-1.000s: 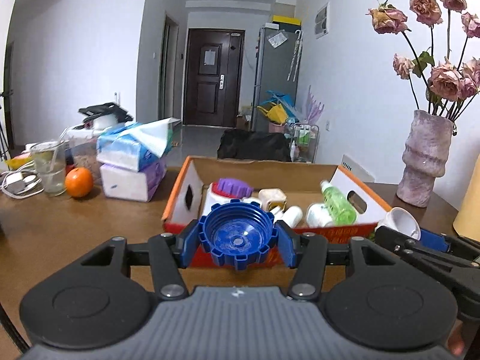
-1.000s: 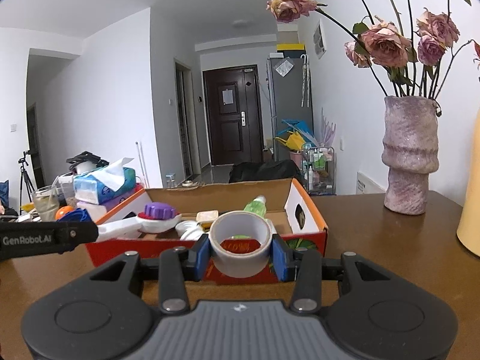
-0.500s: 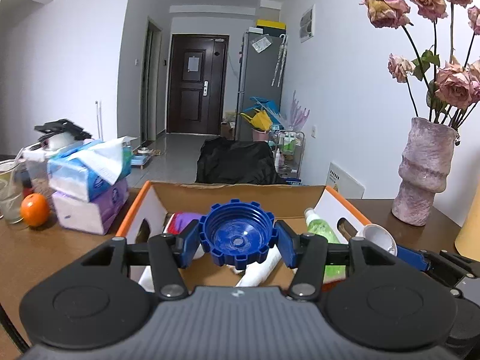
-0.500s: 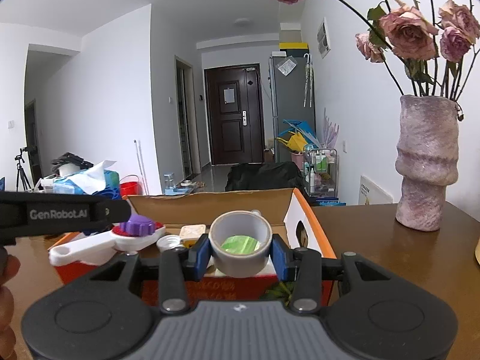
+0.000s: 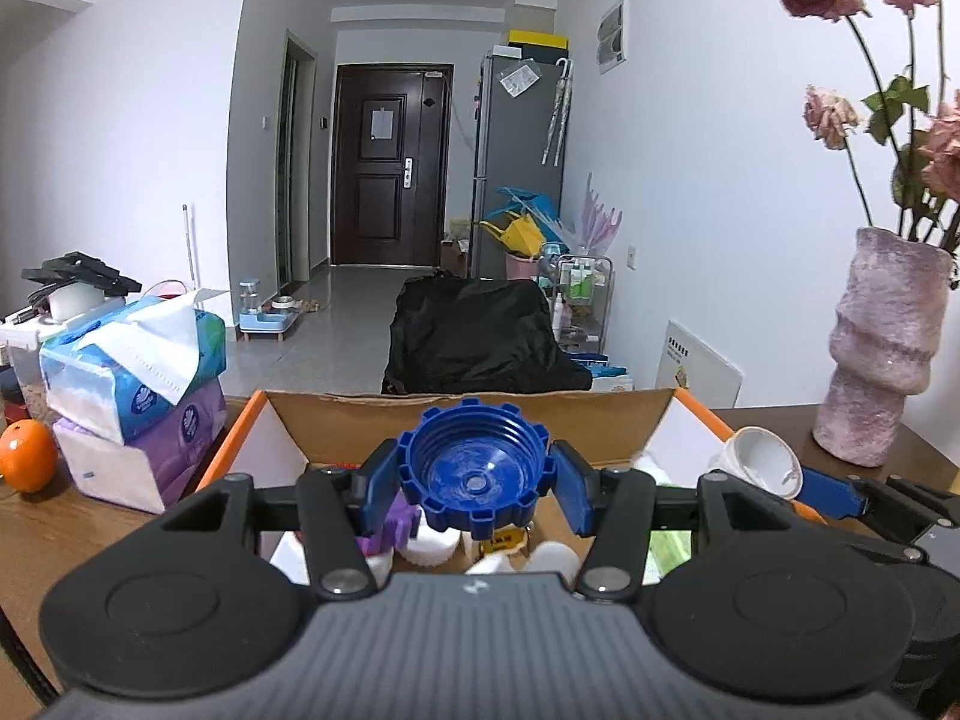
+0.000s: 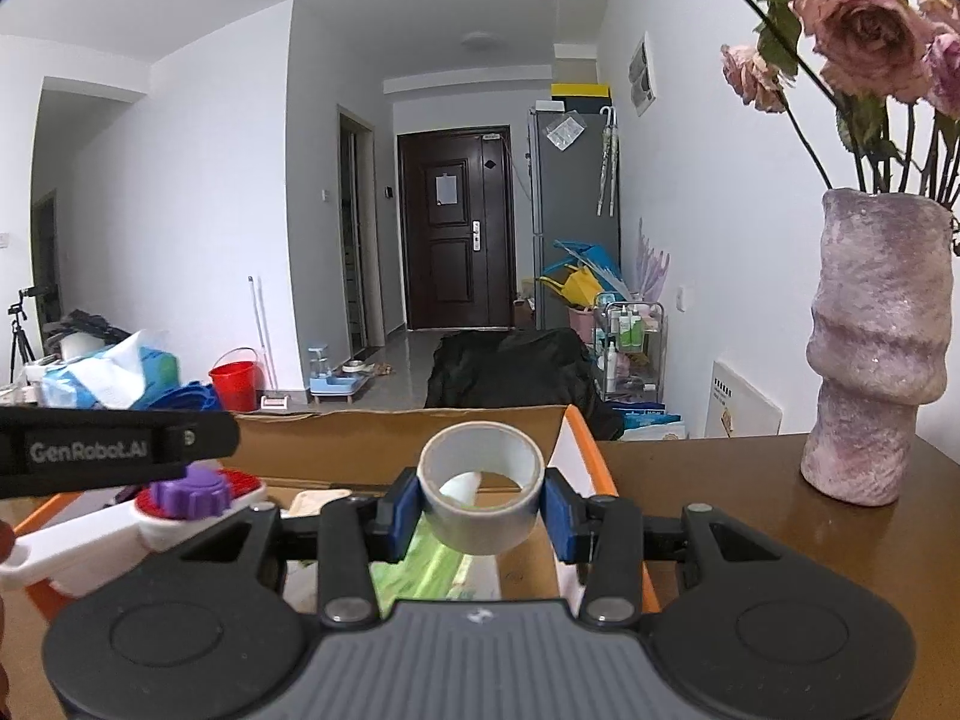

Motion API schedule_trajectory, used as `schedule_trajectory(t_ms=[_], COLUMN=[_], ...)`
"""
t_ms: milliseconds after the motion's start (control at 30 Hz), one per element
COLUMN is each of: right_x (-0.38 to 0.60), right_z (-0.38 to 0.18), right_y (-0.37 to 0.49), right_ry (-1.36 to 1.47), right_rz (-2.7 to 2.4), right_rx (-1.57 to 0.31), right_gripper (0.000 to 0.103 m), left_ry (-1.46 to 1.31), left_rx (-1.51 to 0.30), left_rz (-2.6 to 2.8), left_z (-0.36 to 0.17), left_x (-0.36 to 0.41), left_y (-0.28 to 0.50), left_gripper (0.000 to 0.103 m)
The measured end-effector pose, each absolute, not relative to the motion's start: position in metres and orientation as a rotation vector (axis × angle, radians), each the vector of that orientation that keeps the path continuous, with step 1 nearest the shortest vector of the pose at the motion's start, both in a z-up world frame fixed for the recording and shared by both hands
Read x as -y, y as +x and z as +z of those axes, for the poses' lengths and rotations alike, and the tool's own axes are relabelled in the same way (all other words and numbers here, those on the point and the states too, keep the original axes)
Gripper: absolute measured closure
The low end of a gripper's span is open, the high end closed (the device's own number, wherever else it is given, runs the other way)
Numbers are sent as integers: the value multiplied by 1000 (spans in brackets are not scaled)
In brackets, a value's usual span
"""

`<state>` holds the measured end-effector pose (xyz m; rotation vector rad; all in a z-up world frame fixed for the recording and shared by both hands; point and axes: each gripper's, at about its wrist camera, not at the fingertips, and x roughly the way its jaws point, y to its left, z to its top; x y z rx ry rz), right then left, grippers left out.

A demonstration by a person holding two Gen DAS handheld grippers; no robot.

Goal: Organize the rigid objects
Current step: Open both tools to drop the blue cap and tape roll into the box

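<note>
Left gripper [image 5: 474, 483] clamps blue cap [image 5: 474, 474] by ribbed rim: light, stiff. Right gripper [image 6: 480, 510] grips tape roll [image 6: 480, 495] across smooth, likely slippery sides, above box [image 6: 384, 429].

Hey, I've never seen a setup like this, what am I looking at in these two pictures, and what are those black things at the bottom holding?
There is no robot here: a person holds a hand-held two-finger gripper in each hand, and each picture comes from a wide-angle camera on one gripper, looking forward along its fingers. In the left-hand view, the left gripper is clamped on a blue ridged cap. In the right-hand view, the right gripper is clamped on a roll of tape. Both hang over an open cardboard box with orange edges, standing on a brown table; it already contains small white and purple items. Also on the table are a vase of dried roses, stacked tissue packs and an orange.
</note>
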<state>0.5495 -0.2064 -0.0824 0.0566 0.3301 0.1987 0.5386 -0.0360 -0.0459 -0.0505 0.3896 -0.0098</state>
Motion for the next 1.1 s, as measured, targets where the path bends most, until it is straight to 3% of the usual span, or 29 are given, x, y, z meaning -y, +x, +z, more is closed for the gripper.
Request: schedule_trajectory(t_ms=[400,467,500,533,600,667,1100], right_x=[206,205,205,205,207,209,216], right_z=[-84,-83,-84,-83,-83,-81,-62], right_y=[581,581,580,580,578,575,546], right_ry=[47,40,33,27,28,33,22], right_rz=[236,236,237,239,237,224,188], right_rx=[-363,-362,-359,-361,-354,-331,-314], right_gripper=[61,60,57,43,10,0,0], left_ry=[-59,-66,-66,-67,-70,-60,-82], left_rx=[-443,-439,-435,-426,-386,-360,-343], left_rz=[21,32,38,47,78,89,97], left_z=[-55,-55,-54,-53,-50,-47,-26], left_x=[23,20,19,18,15,13,-7], left_y=[566,565,564,563,557,554,524], left_gripper=[48,43,31,16,4,0,0])
